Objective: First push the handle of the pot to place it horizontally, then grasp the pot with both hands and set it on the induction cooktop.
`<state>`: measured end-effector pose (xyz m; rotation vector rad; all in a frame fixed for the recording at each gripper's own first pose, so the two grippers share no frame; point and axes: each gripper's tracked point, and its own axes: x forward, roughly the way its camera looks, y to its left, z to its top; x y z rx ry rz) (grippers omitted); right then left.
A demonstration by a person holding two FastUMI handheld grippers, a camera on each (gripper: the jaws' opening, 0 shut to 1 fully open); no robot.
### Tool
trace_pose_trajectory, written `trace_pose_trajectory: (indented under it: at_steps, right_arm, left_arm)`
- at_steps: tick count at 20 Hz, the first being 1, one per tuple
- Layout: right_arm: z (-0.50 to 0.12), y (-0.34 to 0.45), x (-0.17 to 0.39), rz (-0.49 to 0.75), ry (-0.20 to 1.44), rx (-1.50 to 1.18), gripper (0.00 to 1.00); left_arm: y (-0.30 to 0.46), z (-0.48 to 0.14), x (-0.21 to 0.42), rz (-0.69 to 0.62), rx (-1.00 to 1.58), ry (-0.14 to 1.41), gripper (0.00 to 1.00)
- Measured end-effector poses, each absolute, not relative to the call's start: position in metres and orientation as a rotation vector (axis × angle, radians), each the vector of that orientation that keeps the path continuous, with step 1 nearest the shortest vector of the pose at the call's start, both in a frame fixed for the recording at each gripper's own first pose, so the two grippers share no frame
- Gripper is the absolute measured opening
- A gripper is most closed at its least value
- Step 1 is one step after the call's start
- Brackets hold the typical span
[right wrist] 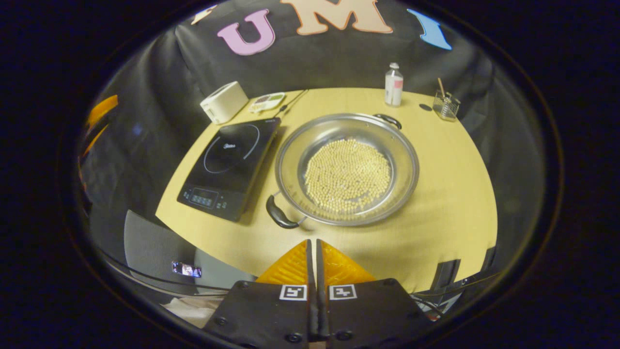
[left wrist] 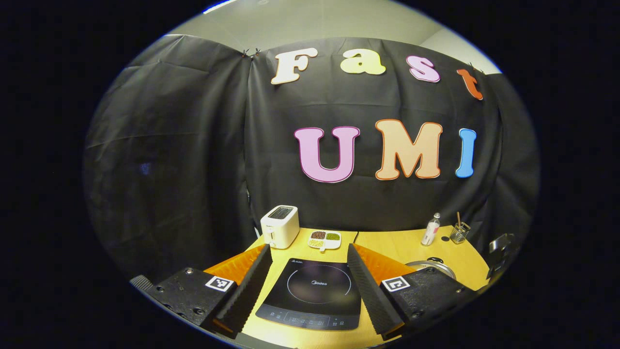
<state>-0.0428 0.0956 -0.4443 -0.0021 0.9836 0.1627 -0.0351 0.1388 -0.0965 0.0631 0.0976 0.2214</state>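
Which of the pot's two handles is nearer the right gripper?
The near handle at the pot's lower-left rim, just ahead of the right gripper; the far handle sits across the rim by the bottle.

We see dim, warm lighting, perhaps from overhead; the tabletop [right wrist: 450, 194] is brightest. Soft glare marks the pot [right wrist: 346, 169]. Fisheye distortion bends and darkens edges.

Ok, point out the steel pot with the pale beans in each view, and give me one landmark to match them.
Left gripper view: the round steel pot peeks out low right, only its rim, behind that claw's finger.
Right gripper view: the pot sits centre, whole, on the yellow table.
Shared landmark: the black induction cooktop beside it.
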Motion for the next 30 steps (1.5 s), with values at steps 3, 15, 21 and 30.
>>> trace_pose_trajectory:
  at_steps: [3,15,21,30]
  right_arm:
    - [-0.470,0.099,-0.044,0.151,1.033,-0.037,0.03]
    - [-0.511,0.110,-0.027,0.082,1.156,-0.048,0.03]
    - [-0.518,0.121,-0.012,0.021,1.145,-0.018,0.00]
    - [-0.521,0.161,0.011,-0.004,1.146,0.104,0.03]
  left_arm:
    - [0.147,-0.099,-0.032,0.215,0.062,0.088,0.92]
    - [0.177,-0.111,-0.014,0.211,0.042,0.098,0.92]
    - [0.186,-0.124,-0.011,0.202,0.031,0.126,0.95]
    - [0.200,-0.144,-0.010,0.170,0.010,0.164,0.96]
